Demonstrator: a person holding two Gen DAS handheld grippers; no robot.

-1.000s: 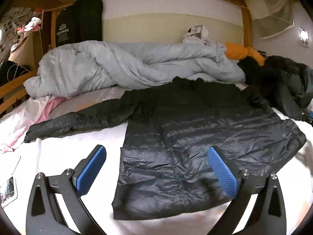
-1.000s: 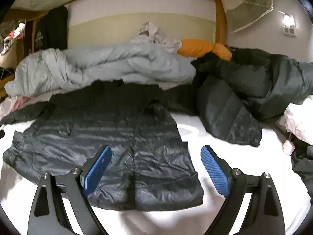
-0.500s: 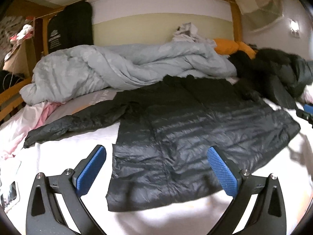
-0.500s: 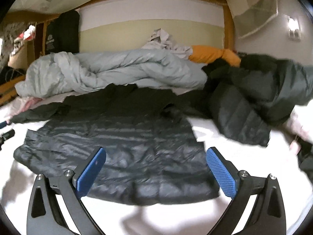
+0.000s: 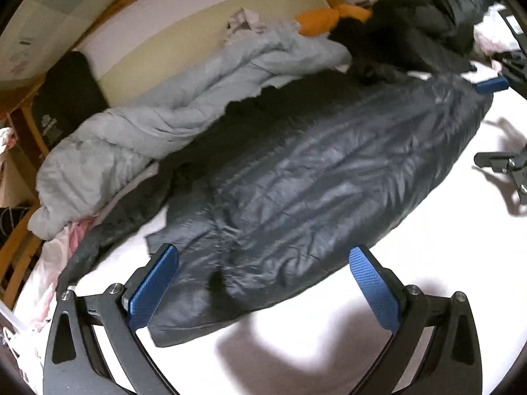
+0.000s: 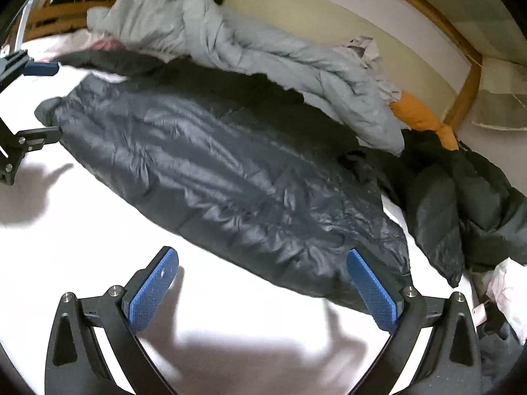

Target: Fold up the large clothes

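Note:
A large black puffer jacket (image 5: 296, 184) lies flat on the white bed sheet (image 5: 411, 283), hem toward me; it also shows in the right wrist view (image 6: 230, 177). One sleeve (image 5: 108, 230) stretches out to the left. My left gripper (image 5: 263, 283) is open and empty, hovering above the hem near its left corner. My right gripper (image 6: 263, 286) is open and empty above the hem near its right corner. Each gripper shows at the edge of the other's view: the right one (image 5: 494, 121) and the left one (image 6: 36, 102).
A crumpled grey duvet (image 5: 184, 125) lies behind the jacket against the wooden headboard (image 6: 461, 65). Another dark coat (image 6: 467, 204) is heaped at the right, with an orange item (image 6: 418, 115) behind it. Pink-white bedding (image 5: 49, 263) lies at the left edge.
Both grippers have risen and tilted, so both views now look down on the jacket at a slant. Both stay open. The jacket has not moved.

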